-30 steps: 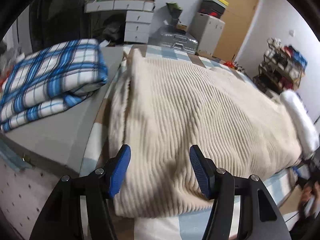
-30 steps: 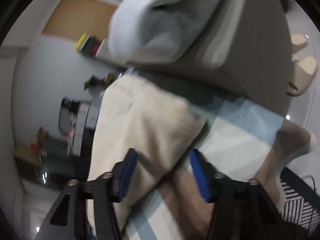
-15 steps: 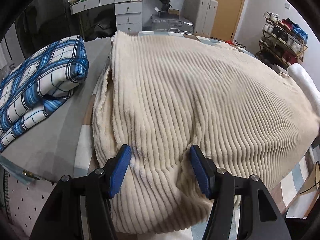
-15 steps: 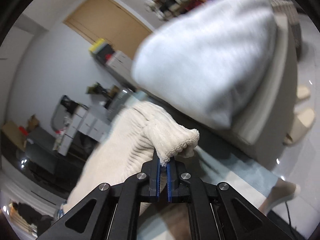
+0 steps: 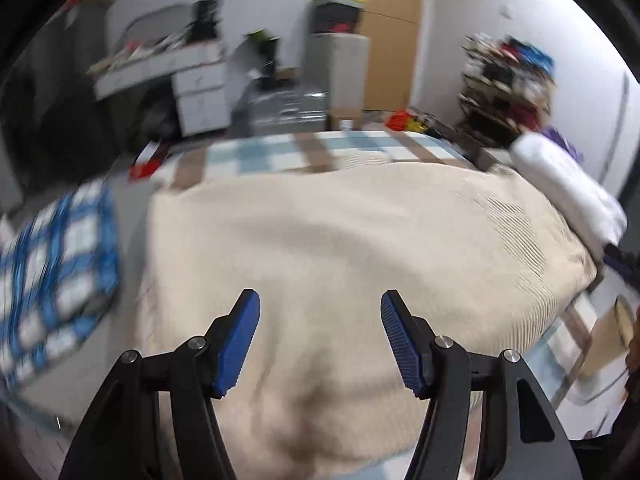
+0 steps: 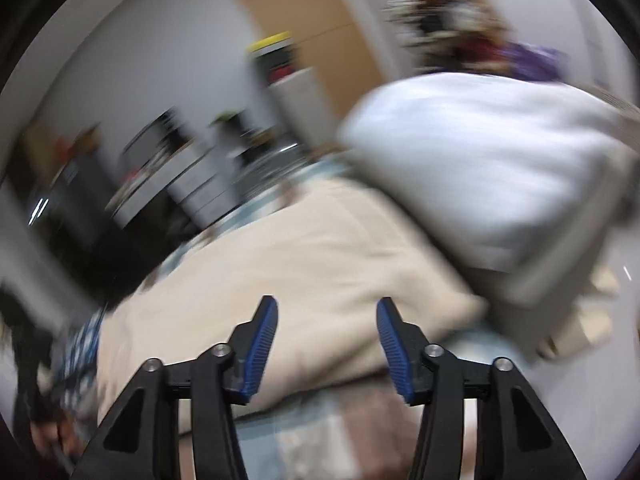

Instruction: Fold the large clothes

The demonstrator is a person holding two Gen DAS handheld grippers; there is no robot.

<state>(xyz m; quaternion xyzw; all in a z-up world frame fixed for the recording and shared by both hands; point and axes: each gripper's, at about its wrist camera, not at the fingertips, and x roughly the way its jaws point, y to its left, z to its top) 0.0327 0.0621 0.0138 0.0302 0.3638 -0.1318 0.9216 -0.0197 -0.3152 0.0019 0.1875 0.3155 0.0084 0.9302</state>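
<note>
Cream ribbed garment (image 5: 340,240) lay soft and floppy on the bed (image 5: 280,148), likeliest grasped at a near corner; left gripper (image 5: 320,336) gaped empty, right gripper (image 6: 326,340) was opening, empty.

The right claw (image 6: 326,334) is opening, empty, above the cream garment (image 6: 304,272) beside a white bundle (image 6: 480,168).

- The ribbed garment (image 5: 352,240) lies spread on the bed (image 5: 280,152)
- A folded checked blanket (image 5: 56,264) lies left of the garment
- A rolled white bundle (image 5: 568,192) lies right of it, at the bed's edge
- Drawers (image 5: 200,96), a suitcase (image 5: 288,104) and a door (image 5: 384,32) stand behind the bed
</note>
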